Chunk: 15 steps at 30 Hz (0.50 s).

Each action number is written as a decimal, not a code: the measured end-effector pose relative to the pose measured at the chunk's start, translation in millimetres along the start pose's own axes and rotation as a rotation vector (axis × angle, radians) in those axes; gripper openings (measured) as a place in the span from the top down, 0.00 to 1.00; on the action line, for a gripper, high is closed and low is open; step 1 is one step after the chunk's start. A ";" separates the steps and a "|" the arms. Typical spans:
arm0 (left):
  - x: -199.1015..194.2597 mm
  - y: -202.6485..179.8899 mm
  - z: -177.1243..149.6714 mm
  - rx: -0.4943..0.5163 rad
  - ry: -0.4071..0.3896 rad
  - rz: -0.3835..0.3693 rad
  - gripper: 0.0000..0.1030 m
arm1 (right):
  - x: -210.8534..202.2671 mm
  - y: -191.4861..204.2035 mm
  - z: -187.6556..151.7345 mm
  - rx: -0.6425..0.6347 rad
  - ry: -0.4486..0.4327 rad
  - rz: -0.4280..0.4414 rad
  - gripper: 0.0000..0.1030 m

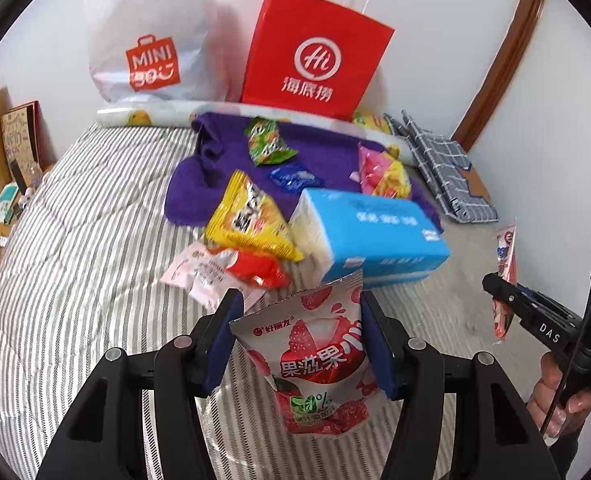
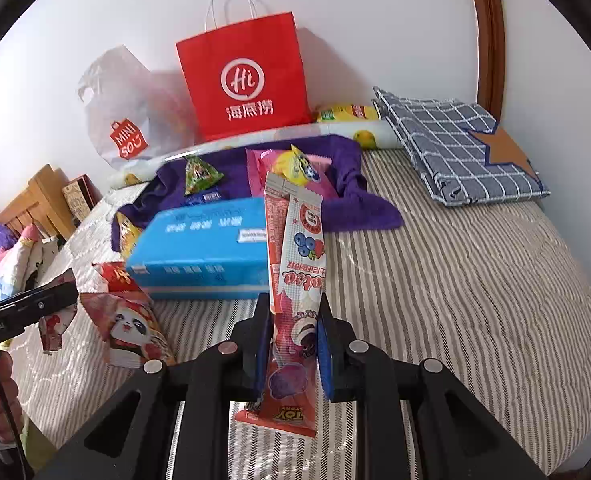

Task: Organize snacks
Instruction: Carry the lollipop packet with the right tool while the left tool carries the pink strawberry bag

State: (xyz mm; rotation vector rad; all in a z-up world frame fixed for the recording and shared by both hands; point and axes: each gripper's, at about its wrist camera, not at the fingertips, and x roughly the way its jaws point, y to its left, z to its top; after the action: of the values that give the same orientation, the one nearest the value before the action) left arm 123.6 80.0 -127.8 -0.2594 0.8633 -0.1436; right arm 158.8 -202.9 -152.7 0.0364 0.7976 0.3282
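1. A bed with a grey-and-white striped quilt (image 1: 75,248) stands against a white wall (image 1: 435,20), with a curved brown wooden headboard edge (image 2: 489,32) at the right.
2. A red paper carrier bag with white handles (image 1: 315,52) and a white plastic shopping bag with a red logo (image 1: 151,40) stand upright against the wall at the far edge of the bed.
3. A rumpled purple towel (image 1: 199,184) lies in front of the bags; on it are a green triangular snack packet (image 1: 269,142), a small blue packet (image 1: 295,178) and a pink-and-yellow packet (image 1: 381,174).
4. A blue rectangular tissue pack (image 1: 375,236) lies at the towel's near edge, with a yellow triangular snack packet (image 1: 255,220) leaning against its left side.
5. A red-and-white panda-print packet (image 2: 131,320) lies on the quilt just in front of the tissue pack.
6. A folded blue checked cloth (image 2: 455,148) lies near the headboard, well apart from the snacks.
7. The left gripper (image 1: 297,316) is lifted above the quilt, its fingers pinching a strawberry-print red-and-white pouch (image 1: 315,360) by its sides.
8. The right gripper (image 2: 293,320) has its fingers pressed onto a long pink-and-white stick-shaped snack wrapper (image 2: 295,280), held upright above the quilt.
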 end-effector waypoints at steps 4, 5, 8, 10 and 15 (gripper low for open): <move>-5.7 -7.4 14.7 0.001 -0.015 -0.016 0.44 | -8.3 6.3 10.6 -0.015 -0.014 0.010 0.81; -6.1 -9.3 17.5 -0.001 -0.017 -0.021 0.44 | -8.9 6.8 12.5 -0.019 -0.016 0.011 0.81; -7.1 -14.3 29.8 -0.005 -0.025 -0.036 0.44 | -11.1 12.8 23.4 -0.037 -0.024 0.012 0.81; -7.1 -17.1 38.2 -0.003 -0.032 -0.037 0.44 | -11.2 16.4 31.1 -0.047 -0.028 0.017 0.81; -3.3 -24.1 58.5 0.002 -0.038 -0.037 0.44 | -7.0 22.4 51.1 -0.067 -0.036 0.017 0.81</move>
State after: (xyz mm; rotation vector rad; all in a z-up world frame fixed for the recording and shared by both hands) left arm 165.8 67.3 -82.2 -0.2752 0.8206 -0.1738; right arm 184.3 -179.1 -108.5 -0.0140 0.7505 0.3688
